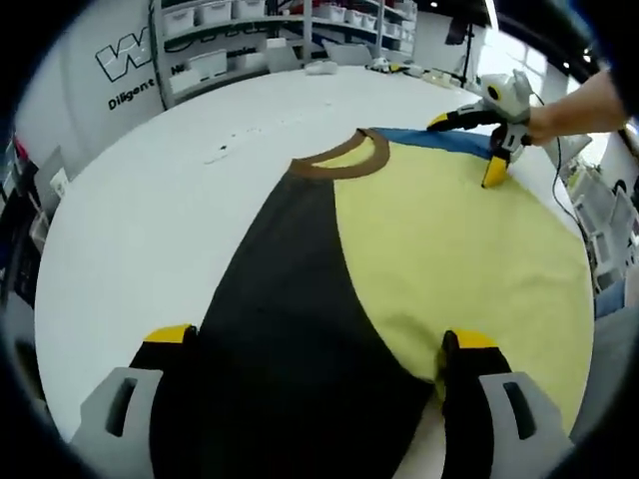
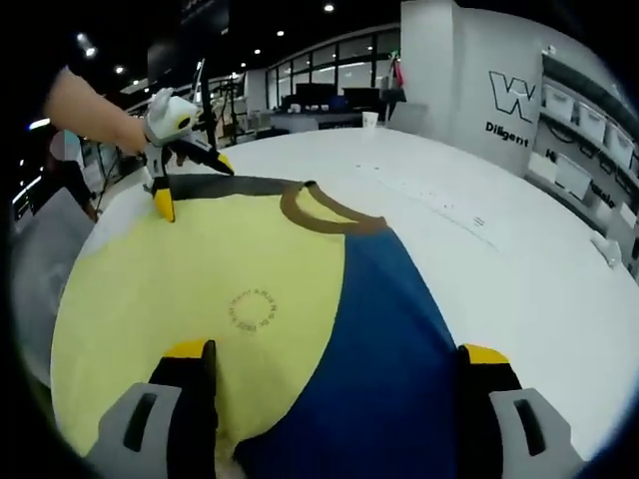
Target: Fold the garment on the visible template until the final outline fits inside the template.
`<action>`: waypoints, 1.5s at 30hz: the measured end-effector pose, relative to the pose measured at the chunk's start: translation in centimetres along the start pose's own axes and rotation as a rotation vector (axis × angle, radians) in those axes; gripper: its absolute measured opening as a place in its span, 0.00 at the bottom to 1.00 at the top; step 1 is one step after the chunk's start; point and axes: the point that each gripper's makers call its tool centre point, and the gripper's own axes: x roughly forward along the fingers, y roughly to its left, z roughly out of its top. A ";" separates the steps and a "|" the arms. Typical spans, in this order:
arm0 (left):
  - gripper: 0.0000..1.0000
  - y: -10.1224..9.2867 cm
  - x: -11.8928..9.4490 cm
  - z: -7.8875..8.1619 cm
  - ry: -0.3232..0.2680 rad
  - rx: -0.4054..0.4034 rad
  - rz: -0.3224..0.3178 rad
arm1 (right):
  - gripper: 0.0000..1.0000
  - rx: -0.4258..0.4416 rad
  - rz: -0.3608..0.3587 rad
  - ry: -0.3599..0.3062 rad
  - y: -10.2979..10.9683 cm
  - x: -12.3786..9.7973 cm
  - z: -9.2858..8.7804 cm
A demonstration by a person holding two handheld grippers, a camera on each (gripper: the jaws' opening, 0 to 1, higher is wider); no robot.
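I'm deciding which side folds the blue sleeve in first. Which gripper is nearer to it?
Right. The right gripper's open jaws straddle the blue sleeve; the left gripper is across the collar, at the dark sleeve.

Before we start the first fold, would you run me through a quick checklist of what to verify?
1. Left gripper open: ok, its fingers stand wide apart over the dark panel.
2. Right gripper open: ok, fingers wide apart over the blue panel and the yellow front.
3. Shirt spread flat on the table: ok, no fold made yet, and the collar lies flat.
4. Whole shirt in sight: cannot tell, since the near edge runs under the fingers at the bottom of both views.
5. Template outline: cannot tell where it runs around the shirt.
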 end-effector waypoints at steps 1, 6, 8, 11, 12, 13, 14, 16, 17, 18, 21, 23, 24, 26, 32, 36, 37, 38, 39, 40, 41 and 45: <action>1.00 0.1 0.0 0.0 0.004 0.005 -0.006 | 1.00 0.007 -0.008 0.005 -0.1 -0.2 -0.1; 0.99 1.0 -2.4 0.2 -0.014 -0.002 0.025 | 1.00 0.039 -0.054 -0.009 -1.5 -2.8 0.2; 0.96 1.9 -4.2 -0.6 -0.046 -0.070 0.065 | 0.99 0.070 -0.081 -0.010 -2.1 -4.1 -0.7; 0.92 3.3 -6.8 -4.3 -0.002 -0.135 0.123 | 0.99 0.148 -0.143 -0.001 -3.7 -6.7 -3.4; 0.91 3.5 -7.3 -5.3 0.002 -0.157 0.132 | 0.99 0.172 -0.161 0.003 -4.0 -7.5 -4.2; 0.90 4.1 -8.2 -6.9 0.022 -0.204 0.159 | 0.98 0.212 -0.187 -0.015 -4.6 -8.5 -4.8; 0.88 4.6 -8.9 -7.8 0.022 -0.236 0.182 | 0.98 0.243 -0.205 -0.018 -5.0 -9.3 -5.5; 0.85 5.2 -10.2 -9.4 0.015 -0.311 0.205 | 0.98 0.285 -0.247 -0.014 -5.5 -11.0 -6.9; 0.81 5.3 -10.8 -9.9 0.008 -0.344 0.214 | 0.98 0.306 -0.262 -0.016 -5.5 -11.6 -7.3; 0.80 5.0 -11.4 -10.2 -0.002 -0.373 0.215 | 0.98 0.339 -0.286 -0.022 -5.6 -12.6 -8.0; 0.79 4.4 -12.8 -11.7 0.001 -0.462 0.227 | 0.97 0.415 -0.335 -0.028 -6.1 -14.6 -9.8; 0.79 3.6 -13.0 -12.9 0.028 -0.504 0.218 | 0.98 0.450 -0.349 -0.020 -5.9 -15.6 -10.8; 0.79 3.5 -12.9 -13.2 0.038 -0.513 0.215 | 0.97 0.428 -0.356 -0.033 -5.9 -15.9 -10.9; 0.77 3.4 -12.9 -13.5 0.031 -0.508 0.236 | 0.97 0.447 -0.359 -0.035 -5.8 -16.2 -11.0; 0.79 5.2 -12.7 -13.2 0.025 -0.486 0.255 | 0.95 0.438 -0.380 -0.028 -6.3 -16.6 -11.5; 0.77 6.3 -12.9 -13.6 0.036 -0.409 0.244 | 0.97 0.445 -0.374 -0.028 -7.2 -16.4 -11.4; 0.76 6.5 -13.0 -13.7 0.036 -0.405 0.246 | 0.95 0.441 -0.377 -0.023 -7.4 -16.5 -11.5; 0.75 6.8 -13.1 -13.6 0.028 -0.413 0.243 | 0.93 0.442 -0.380 -0.022 -7.5 -16.6 -11.5; 0.76 6.9 -13.1 -13.4 0.019 -0.428 0.238 | 0.93 0.452 -0.383 -0.027 -7.7 -16.7 -11.5; 0.77 6.8 -13.0 -13.1 0.013 -0.445 0.226 | 0.93 0.455 -0.384 -0.029 -7.8 -16.7 -11.6; 0.79 6.6 -12.9 -13.0 0.016 -0.442 0.220 | 0.93 0.453 -0.383 -0.028 -7.8 -16.7 -11.6; 0.83 6.4 -12.7 -13.1 0.021 -0.418 0.218 | 0.94 0.453 -0.386 -0.015 -7.8 -16.9 -11.7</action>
